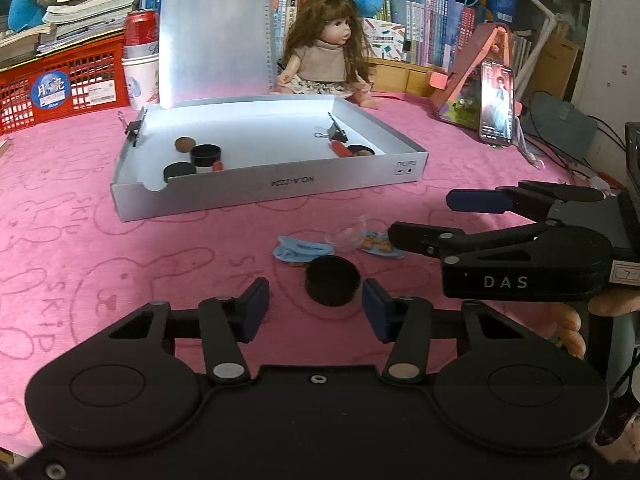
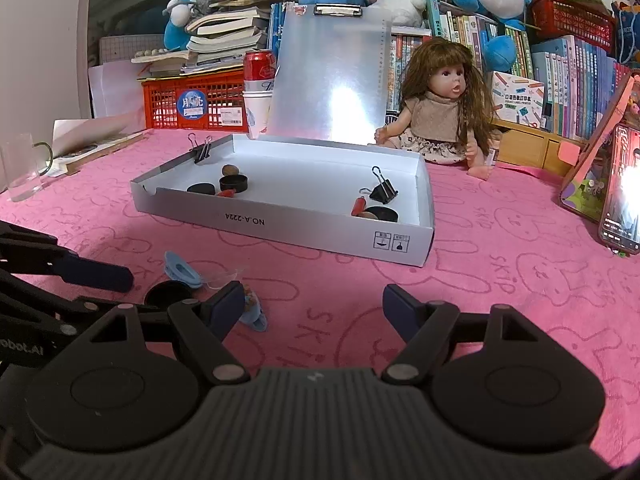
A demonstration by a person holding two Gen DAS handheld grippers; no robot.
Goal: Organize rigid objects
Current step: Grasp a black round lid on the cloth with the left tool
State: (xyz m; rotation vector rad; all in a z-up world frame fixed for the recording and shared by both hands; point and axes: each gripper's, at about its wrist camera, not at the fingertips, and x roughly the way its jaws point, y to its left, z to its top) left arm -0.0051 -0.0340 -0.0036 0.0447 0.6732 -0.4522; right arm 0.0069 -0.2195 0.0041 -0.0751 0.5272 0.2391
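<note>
A black round lid [image 1: 331,281] lies on the pink cloth, just ahead of and between the fingers of my open left gripper [image 1: 316,310]; it also shows in the right wrist view [image 2: 167,293]. Beside it lie a blue clip [image 1: 298,249], a clear plastic piece [image 1: 352,234] and a small patterned blue item [image 1: 378,245]. My right gripper [image 2: 314,306] is open and empty, hovering over bare cloth right of these. The grey shallow box [image 2: 280,222] holds black lids [image 2: 233,182], a brown nut [image 2: 230,169], red pieces [image 2: 357,206] and a binder clip [image 2: 383,190].
A doll [image 2: 442,120] sits behind the box next to an upright clipboard [image 2: 332,80]. A red crate [image 2: 192,100], a red can [image 2: 259,66] and books line the back. A phone on a stand [image 2: 620,192] is at the right, a glass [image 2: 20,168] at the left.
</note>
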